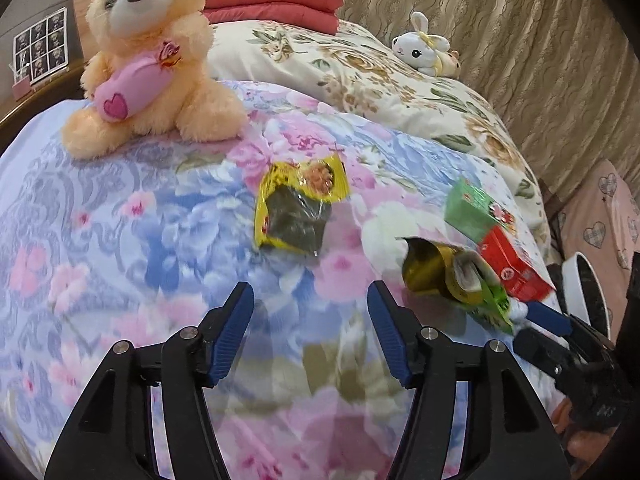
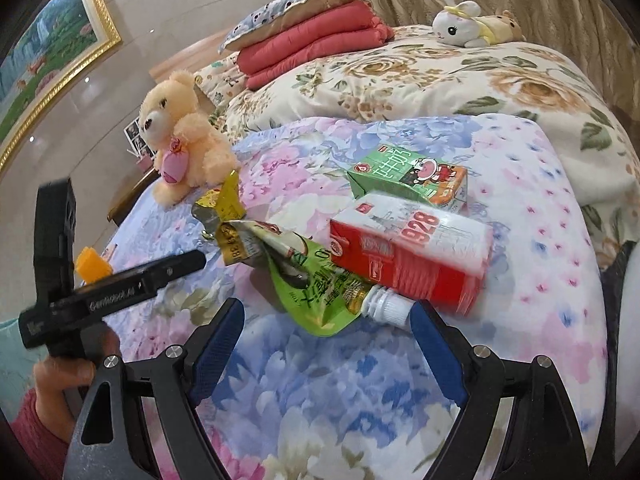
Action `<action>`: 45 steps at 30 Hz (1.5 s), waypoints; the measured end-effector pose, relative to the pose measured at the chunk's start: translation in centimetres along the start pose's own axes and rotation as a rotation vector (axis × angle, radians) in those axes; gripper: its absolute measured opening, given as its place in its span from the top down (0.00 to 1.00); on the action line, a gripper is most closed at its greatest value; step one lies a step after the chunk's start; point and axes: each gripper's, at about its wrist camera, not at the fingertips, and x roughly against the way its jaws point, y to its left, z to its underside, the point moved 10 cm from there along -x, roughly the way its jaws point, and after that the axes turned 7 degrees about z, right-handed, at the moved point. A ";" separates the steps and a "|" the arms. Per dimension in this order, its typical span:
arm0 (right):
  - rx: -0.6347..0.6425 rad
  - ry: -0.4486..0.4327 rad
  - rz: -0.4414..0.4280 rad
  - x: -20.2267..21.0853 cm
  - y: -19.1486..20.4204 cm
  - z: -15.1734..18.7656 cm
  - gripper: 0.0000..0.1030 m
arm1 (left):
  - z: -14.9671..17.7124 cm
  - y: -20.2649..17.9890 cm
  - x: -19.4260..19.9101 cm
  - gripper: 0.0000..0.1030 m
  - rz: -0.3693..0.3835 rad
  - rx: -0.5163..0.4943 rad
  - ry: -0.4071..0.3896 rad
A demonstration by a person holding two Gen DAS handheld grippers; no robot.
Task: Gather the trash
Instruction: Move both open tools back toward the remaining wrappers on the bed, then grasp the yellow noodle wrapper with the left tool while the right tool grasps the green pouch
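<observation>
Trash lies on a flowered blanket (image 1: 120, 240). A yellow snack wrapper (image 1: 298, 204) lies ahead of my open, empty left gripper (image 1: 310, 312). A crumpled green spout pouch (image 2: 316, 280) with a white cap (image 2: 386, 306), a red carton (image 2: 412, 256) and a green carton (image 2: 412, 178) lie just ahead of my open right gripper (image 2: 326, 318). The cap sits close to the right fingertip (image 2: 424, 314). In the left wrist view the pouch (image 1: 452, 276), red carton (image 1: 512, 268) and green carton (image 1: 474, 210) lie at the right.
A peach teddy bear (image 1: 148, 56) sits at the blanket's far left. A folded red quilt (image 2: 316, 46) and a white bunny plush (image 2: 460, 22) lie on the floral bedding behind. A white round bin rim (image 1: 580, 280) shows at the bed's right edge.
</observation>
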 end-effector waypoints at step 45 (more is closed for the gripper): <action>0.093 0.031 -0.020 -2.6 3.5 -0.8 0.34 | -1.9 0.5 -0.9 0.66 0.034 -0.029 -0.032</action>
